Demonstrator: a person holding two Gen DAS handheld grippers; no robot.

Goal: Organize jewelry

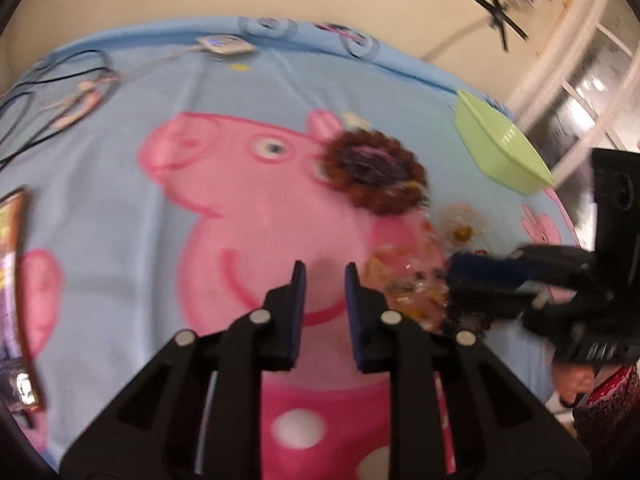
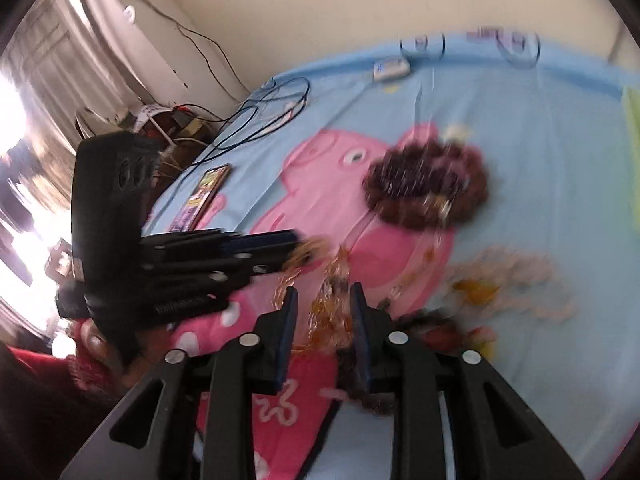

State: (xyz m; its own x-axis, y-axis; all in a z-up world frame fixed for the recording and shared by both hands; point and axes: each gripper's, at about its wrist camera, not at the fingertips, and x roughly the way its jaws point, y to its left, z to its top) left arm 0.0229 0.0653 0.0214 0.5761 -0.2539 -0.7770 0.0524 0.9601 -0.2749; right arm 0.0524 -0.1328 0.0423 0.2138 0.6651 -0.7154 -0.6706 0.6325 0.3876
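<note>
Jewelry lies on a blue cartoon-pig bedsheet [image 1: 120, 208]. A coil of dark brown beads [image 1: 374, 170] sits on the pig's head; it also shows in the right wrist view [image 2: 428, 186]. A heap of amber and clear bead strands [image 1: 412, 288] lies to its lower right. My left gripper [image 1: 323, 276] is open and empty, just left of that heap. My right gripper [image 2: 324, 300] is open, its fingers on either side of the amber strands [image 2: 330, 312]. A pale pink bead necklace [image 2: 516, 280] lies to the right. Both views are blurred.
A light green plastic bowl [image 1: 500, 148] stands at the sheet's far right edge. A phone [image 2: 204, 196] lies at the left of the sheet. Black cables [image 1: 52, 92] and a white adapter [image 1: 226, 46] lie at the far edge. A wall runs behind.
</note>
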